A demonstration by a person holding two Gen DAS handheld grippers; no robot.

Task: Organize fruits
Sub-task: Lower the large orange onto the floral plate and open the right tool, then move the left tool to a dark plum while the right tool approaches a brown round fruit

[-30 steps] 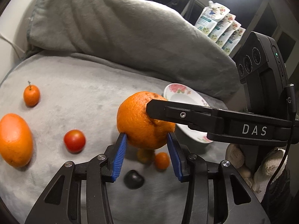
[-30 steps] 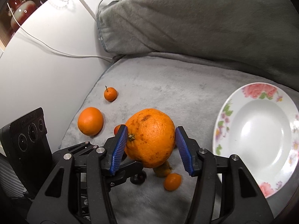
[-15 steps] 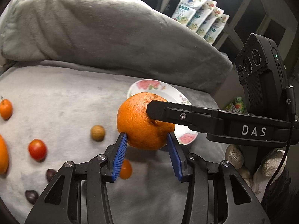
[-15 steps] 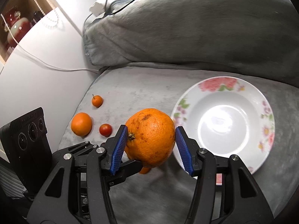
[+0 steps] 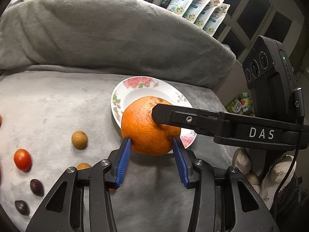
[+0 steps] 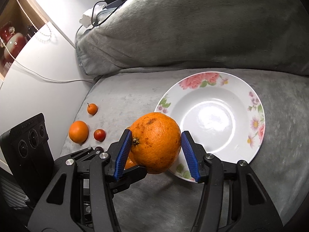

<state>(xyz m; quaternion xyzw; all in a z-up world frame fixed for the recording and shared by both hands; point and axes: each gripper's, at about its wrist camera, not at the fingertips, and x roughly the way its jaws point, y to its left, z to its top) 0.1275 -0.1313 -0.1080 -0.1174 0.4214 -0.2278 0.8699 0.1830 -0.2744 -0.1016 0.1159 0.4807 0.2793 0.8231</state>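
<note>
A large orange point(image 5: 146, 127) is held in the air between both grippers, just left of and above the near rim of a white floral plate point(image 5: 135, 89). My left gripper point(image 5: 152, 145) is shut on its lower part. My right gripper point(image 6: 156, 145) is shut on it from the side; the orange point(image 6: 157, 142) fills its blue pads, and the plate point(image 6: 256, 119) lies to the right. One right finger point(image 5: 173, 114) crosses the orange in the left wrist view.
On the grey blanket point(image 5: 48, 100) lie a brown longan point(image 5: 79, 140), a cherry tomato point(image 5: 22, 159), two dark plums point(image 5: 36, 187), a small orange fruit point(image 5: 84, 166), an orange point(image 6: 78, 131) and a small tangerine point(image 6: 92, 109). A grey pillow point(image 5: 108, 36) rises behind.
Both grippers have carried the large orange to the right, toward the plate. The plate now sits closer and more central in both views; the loose fruits have shifted left.
</note>
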